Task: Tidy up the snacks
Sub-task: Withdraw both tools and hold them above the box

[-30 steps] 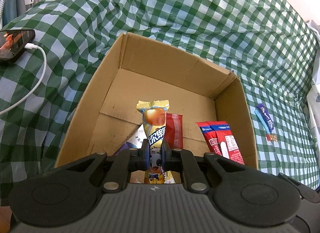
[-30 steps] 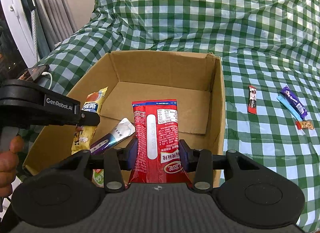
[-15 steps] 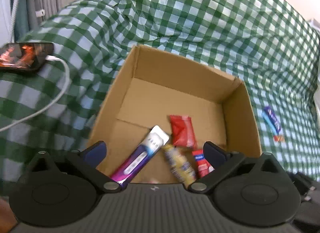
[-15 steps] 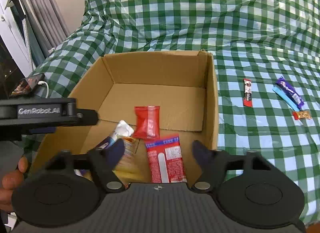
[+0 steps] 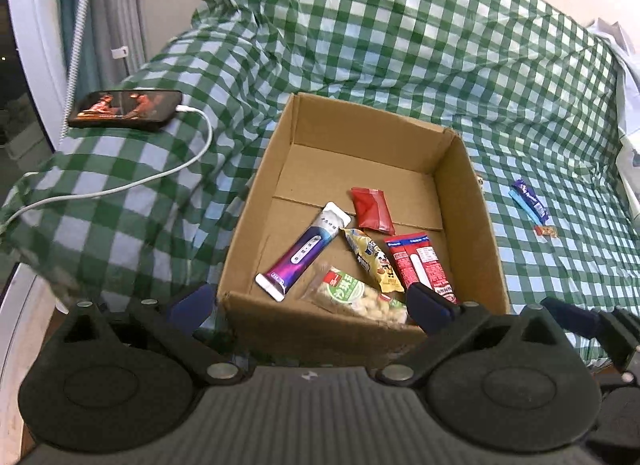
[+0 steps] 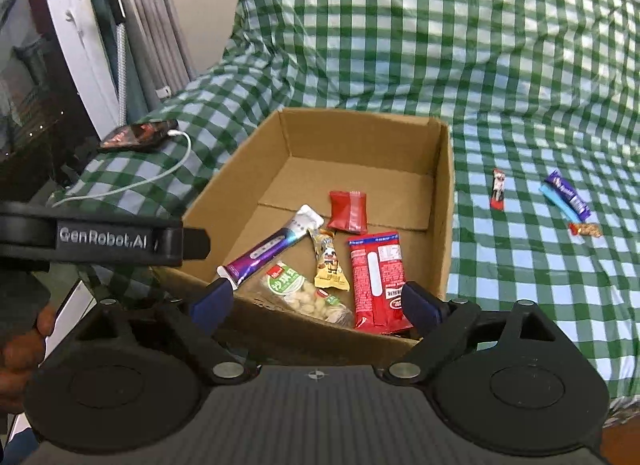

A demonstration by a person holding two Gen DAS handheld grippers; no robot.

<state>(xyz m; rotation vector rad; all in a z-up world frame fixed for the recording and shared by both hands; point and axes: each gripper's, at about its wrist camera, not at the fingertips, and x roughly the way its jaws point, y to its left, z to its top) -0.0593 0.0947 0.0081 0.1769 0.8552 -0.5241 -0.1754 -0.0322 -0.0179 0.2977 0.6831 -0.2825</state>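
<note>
An open cardboard box [image 5: 460, 193] [image 6: 444, 193] sits on the green checked cloth. In it lie a purple sachet [image 5: 304, 253] [image 6: 268, 251], a yellow packet [image 5: 372, 261] [image 6: 330, 261], a long red packet [image 5: 420, 265] [image 6: 376, 277], a small red pouch [image 5: 372, 209] [image 6: 348, 211] and a green nut bag [image 5: 352, 297] [image 6: 300, 293]. My left gripper [image 5: 310, 303] hangs open and empty before the box's near wall. My right gripper [image 6: 316, 302] is beside it, its jaws opening with nothing gripped. Right of the box lie a red-black bar [image 6: 498, 195], purple and blue bars [image 6: 566, 197] [image 5: 528, 201] and an orange candy [image 6: 586, 230].
A lit phone [image 5: 124, 109] with a white cable [image 5: 160, 181] rests on the cloth left of the box. Curtains and a white frame stand at far left. The left gripper's finger [image 6: 120, 241] and a hand [image 6: 20, 349] fill the right view's left side.
Both grippers let go: the yellow packet and the long red packet now lie in the box. Both jaws spread wide and both grippers drew back and up from the box.
</note>
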